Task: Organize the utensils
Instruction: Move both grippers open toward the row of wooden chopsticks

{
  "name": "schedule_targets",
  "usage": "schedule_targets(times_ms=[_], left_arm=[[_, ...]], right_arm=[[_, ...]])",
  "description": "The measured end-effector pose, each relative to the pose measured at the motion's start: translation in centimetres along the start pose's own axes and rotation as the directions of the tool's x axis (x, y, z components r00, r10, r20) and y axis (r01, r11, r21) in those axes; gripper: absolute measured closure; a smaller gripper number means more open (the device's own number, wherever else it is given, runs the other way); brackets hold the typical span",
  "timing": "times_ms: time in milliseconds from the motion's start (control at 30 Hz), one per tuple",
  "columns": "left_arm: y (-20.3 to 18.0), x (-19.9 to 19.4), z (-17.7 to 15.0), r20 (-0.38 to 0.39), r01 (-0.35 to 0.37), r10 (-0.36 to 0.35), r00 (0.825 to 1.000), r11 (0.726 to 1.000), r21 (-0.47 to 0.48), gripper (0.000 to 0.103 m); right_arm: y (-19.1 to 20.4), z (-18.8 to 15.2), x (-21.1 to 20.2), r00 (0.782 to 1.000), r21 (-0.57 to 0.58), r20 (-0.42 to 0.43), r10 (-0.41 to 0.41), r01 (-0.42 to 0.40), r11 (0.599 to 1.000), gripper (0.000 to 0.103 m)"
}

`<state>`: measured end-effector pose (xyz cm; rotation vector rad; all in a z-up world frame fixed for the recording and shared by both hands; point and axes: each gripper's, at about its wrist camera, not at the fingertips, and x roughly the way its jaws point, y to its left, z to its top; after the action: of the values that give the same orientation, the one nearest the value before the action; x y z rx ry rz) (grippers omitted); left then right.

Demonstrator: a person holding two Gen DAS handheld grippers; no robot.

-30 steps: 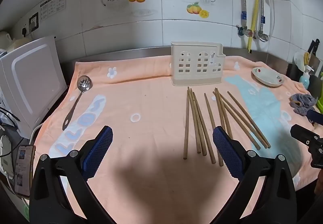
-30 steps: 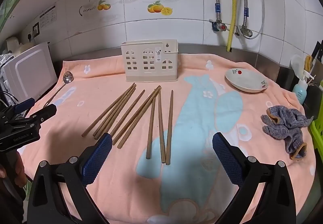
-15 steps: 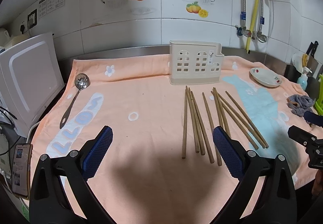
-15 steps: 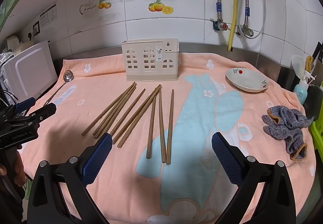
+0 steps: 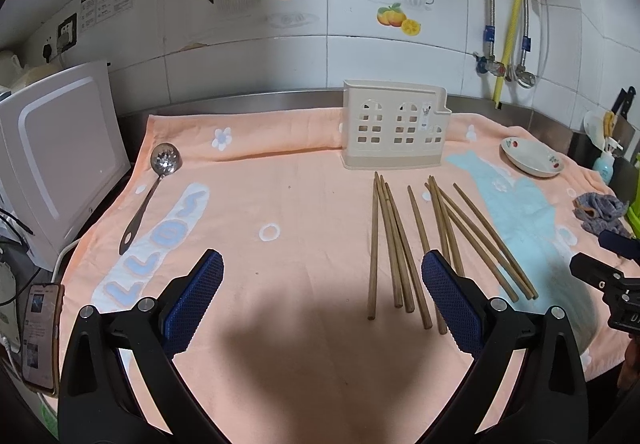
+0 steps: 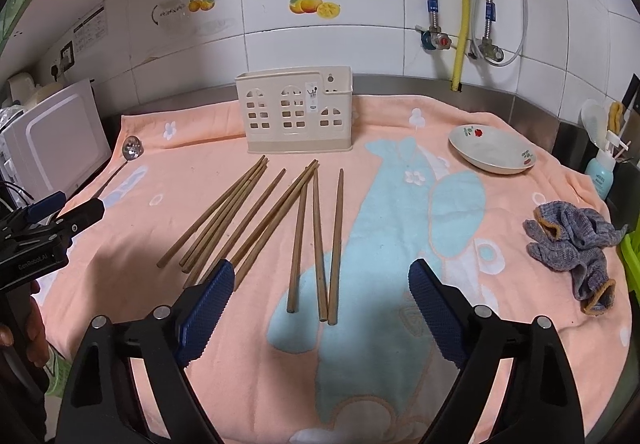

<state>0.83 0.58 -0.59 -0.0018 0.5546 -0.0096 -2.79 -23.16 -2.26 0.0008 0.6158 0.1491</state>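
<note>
Phone (image 5: 38, 328) (left edge) shows only from the left wrist.

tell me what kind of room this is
Most likely a home kitchen counter. The wall is white tile with fruit and teapot decals, water valves and hoses hang at the back, and a towel on the worktop holds wooden chopsticks, a slotted spoon and a utensil holder.
</note>
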Motion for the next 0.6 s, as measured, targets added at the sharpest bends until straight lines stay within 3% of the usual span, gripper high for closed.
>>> schedule_targets(times_ms=[600], left_arm=[[0.1, 2.0, 0.2, -0.03, 0.037, -0.038, 0.999, 0.999, -0.018, 0.005]], right_arm=[[-0.8, 0.5, 1.4, 1.0, 0.017, -0.03, -0.003, 0.004, 1.0, 0.027]])
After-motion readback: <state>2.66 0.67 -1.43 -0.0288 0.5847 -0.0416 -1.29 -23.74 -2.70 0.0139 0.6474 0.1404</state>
